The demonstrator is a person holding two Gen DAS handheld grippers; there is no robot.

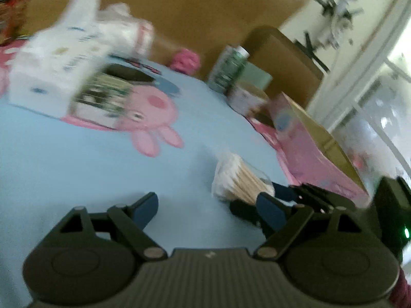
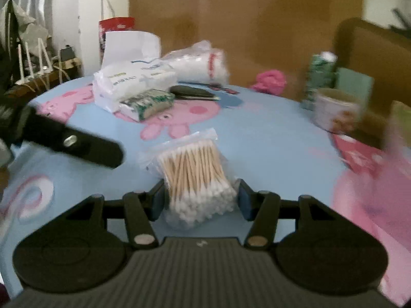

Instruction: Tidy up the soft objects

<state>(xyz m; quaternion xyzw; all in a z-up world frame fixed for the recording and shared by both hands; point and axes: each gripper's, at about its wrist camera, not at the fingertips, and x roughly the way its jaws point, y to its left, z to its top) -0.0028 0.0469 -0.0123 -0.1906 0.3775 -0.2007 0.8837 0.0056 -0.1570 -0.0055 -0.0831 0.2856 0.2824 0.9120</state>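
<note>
A clear bag of cotton swabs (image 2: 196, 177), wooden sticks with white tips, lies on the blue cartoon-print surface (image 2: 269, 148) between the right tool's (image 2: 200, 199) part-open fingers, seemingly ungripped. The left tool (image 1: 205, 205) is open, empty.

Soft dim daylight, bright window glare at right, heavy motion blur, fisheye-curved edges, dark corners

Motion blur smears the tissue packs (image 1: 55, 71), so their print is unreadable. The pink box (image 1: 318, 148) runs behind the right gripper (image 1: 282, 195).
</note>
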